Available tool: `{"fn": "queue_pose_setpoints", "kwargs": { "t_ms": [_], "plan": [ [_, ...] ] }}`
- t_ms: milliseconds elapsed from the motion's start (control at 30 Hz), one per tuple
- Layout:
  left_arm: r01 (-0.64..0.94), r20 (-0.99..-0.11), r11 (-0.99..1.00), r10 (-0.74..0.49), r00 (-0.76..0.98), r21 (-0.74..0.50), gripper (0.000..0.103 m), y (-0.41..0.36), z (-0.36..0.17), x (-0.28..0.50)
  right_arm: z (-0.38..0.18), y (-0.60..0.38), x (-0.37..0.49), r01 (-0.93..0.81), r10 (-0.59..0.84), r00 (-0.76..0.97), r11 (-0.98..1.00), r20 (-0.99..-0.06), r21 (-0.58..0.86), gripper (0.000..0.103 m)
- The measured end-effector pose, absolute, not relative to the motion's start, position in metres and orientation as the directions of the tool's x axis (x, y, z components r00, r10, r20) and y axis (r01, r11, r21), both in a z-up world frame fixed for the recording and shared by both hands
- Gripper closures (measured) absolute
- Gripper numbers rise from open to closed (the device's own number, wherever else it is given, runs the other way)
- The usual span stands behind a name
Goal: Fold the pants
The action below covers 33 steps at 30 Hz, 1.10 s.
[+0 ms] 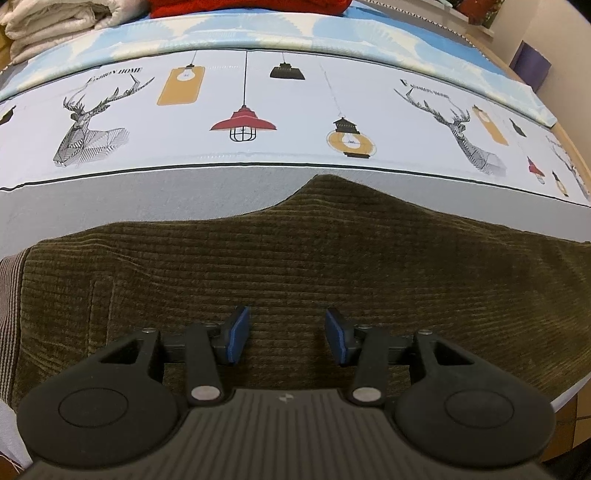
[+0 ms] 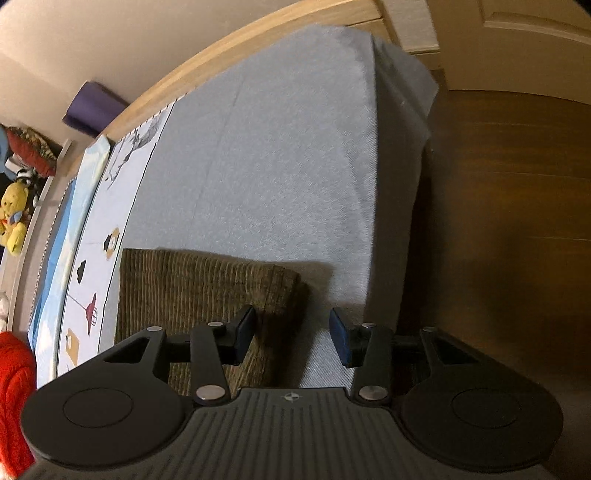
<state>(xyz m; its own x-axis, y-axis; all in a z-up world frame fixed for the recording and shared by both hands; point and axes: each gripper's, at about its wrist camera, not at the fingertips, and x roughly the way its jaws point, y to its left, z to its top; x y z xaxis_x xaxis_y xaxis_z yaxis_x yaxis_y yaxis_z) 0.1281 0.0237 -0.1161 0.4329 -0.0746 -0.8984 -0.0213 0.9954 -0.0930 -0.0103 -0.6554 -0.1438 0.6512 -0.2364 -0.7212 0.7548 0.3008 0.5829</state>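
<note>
Olive-green corduroy pants (image 1: 295,258) lie flat on a grey bed sheet (image 1: 147,195). In the left wrist view they fill the lower half, with a peaked far edge and a striped lining showing at the left end. My left gripper (image 1: 287,338) is open and empty just above the pants. In the right wrist view the pants' leg end (image 2: 192,284) lies at the lower left. My right gripper (image 2: 291,338) is open and empty over that end's right edge, its left pad over the cloth and its right pad over the sheet (image 2: 277,166).
A printed bedspread with deer and lamps (image 1: 258,110) lies beyond the pants. Folded white bedding (image 1: 55,26) and a red blanket (image 1: 240,9) sit at the far side. The bed's edge (image 2: 391,221) drops to a wooden floor (image 2: 498,221). Plush toys (image 2: 14,218) stand at the left.
</note>
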Motion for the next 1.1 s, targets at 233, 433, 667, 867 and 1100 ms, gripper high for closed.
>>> {"fn": "queue_pose_setpoints", "kwargs": {
  "t_ms": [233,433,667,867,1100],
  "plan": [
    [-0.032,-0.901,0.995,-0.067,0.429,-0.089,0.052,0.029,-0.118,0.128,-0.139,-0.653,0.004,0.768,-0.305,0.632,0.375,-0.713,0.52,0.055],
    [-0.029,-0.902,0.996,-0.065,0.427,-0.085,0.052,0.031,-0.118,0.127,-0.137,-0.651,0.0,0.772,-0.309,0.631,0.341,-0.711,0.537,0.056],
    [-0.036,-0.9,0.996,-0.064,0.431,-0.088,0.052,0.037,-0.116,0.125,-0.139,-0.646,0.012,0.769,-0.295,0.629,0.369,-0.719,0.522,0.056],
    [-0.038,-0.9,0.995,-0.068,0.431,-0.093,0.051,0.041,-0.116,0.123,-0.138,-0.644,0.019,0.758,-0.304,0.64,0.401,-0.706,0.515,0.081],
    [-0.068,-0.891,0.99,-0.079,0.447,-0.122,0.051,0.059,-0.11,0.119,-0.067,-0.57,0.028,0.642,-0.435,0.748,0.665,-0.501,0.382,0.083]
  ]
}}
